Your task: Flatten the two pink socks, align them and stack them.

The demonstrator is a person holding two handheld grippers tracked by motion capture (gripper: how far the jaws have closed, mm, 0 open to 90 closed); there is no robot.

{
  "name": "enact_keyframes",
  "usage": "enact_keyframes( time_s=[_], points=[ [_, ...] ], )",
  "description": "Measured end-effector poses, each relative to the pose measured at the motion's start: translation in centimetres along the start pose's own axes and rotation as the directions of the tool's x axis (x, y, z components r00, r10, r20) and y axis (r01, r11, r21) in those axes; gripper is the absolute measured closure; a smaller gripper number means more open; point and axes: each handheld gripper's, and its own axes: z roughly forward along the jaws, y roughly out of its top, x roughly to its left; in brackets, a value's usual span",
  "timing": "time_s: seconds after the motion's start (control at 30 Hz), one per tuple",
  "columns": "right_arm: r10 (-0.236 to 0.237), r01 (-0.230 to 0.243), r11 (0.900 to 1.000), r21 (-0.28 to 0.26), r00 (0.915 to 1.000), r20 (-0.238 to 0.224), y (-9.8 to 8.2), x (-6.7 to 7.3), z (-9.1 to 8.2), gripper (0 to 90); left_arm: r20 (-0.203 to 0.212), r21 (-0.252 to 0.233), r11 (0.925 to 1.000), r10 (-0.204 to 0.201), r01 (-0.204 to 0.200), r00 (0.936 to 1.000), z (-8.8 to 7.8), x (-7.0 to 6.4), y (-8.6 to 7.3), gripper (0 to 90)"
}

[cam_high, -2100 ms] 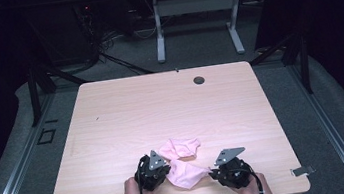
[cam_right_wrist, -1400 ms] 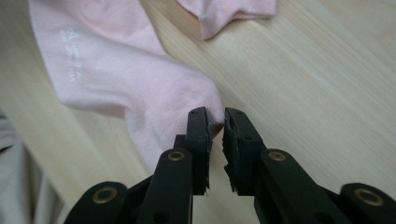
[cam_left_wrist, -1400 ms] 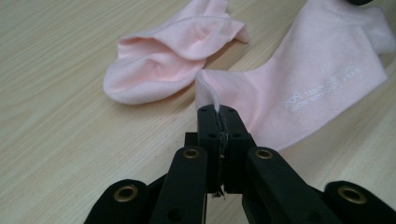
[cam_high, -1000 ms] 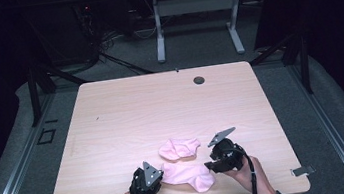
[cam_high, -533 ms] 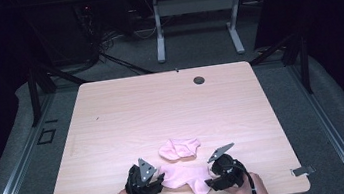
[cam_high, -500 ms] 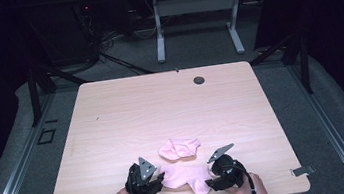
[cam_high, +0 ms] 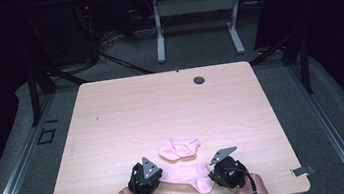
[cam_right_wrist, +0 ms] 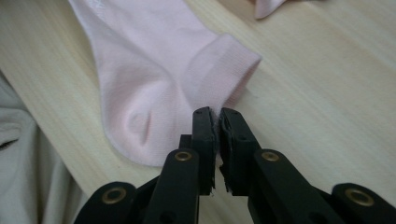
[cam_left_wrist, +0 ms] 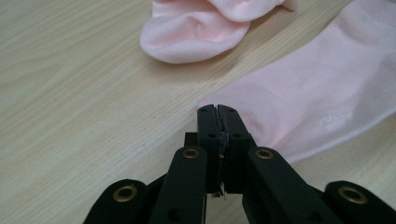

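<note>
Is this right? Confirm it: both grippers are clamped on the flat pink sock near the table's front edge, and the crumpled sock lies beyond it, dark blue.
One detail is wrong: the crumpled sock is pink, not dark blue, as the high view shows. The rest holds: the left gripper and right gripper are both clamped on the flat pink sock near the table's front edge.

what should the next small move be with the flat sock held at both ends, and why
Probably draw the two grippers slightly apart to pull the flat sock taut. The left gripper is shut on its toe end and the right gripper on its cuff edge, yet the heel still shows a crease. The crumpled sock lies just beyond it, apart, so a sideways pull should not disturb it.
</note>
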Motion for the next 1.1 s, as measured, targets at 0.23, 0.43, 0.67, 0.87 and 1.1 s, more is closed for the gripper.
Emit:
enact_keyframes(
  time_s=[0.23, 0.43, 0.67, 0.87, 1.1],
  points=[
    [-0.003, 0.002, 1.000, 0.029, 0.9998, 0.022, 0.4, -2.0, 0.2, 84.1, 0.006, -0.014, 0.9996, -0.024, 0.024, 0.9997, -0.6, -1.0, -1.4, 88.8],
    [-0.005, 0.005, 1.000, 0.000, 1.0000, -0.001, 0.8, -1.4, 0.2, 73.9, 0.008, -0.012, 0.9992, -0.039, 0.039, 0.9992, -0.8, -1.1, -1.4, 75.4],
    [0.008, -0.009, 0.998, -0.061, 0.9999, -0.011, 2.3, -2.5, -0.4, 55.9, 0.012, -0.051, 0.9948, -0.087, 0.088, 0.9961, -1.0, 1.4, 0.7, 40.4],
    [-0.019, 0.020, 0.996, -0.089, 0.9998, 0.005, 5.2, -3.1, 0.1, 54.5, 0.085, -0.008, 0.9928, -0.118, 0.119, 0.9893, 0.7, 4.7, 3.8, 38.5],
    [-0.051, 0.051, 0.997, -0.055, 0.9986, -0.009, 8.1, -2.9, 2.3, 45.9, 0.146, 0.104, 0.9868, -0.138, 0.124, 0.9796, 3.9, 6.4, 5.9, 41.1]
  ],
)
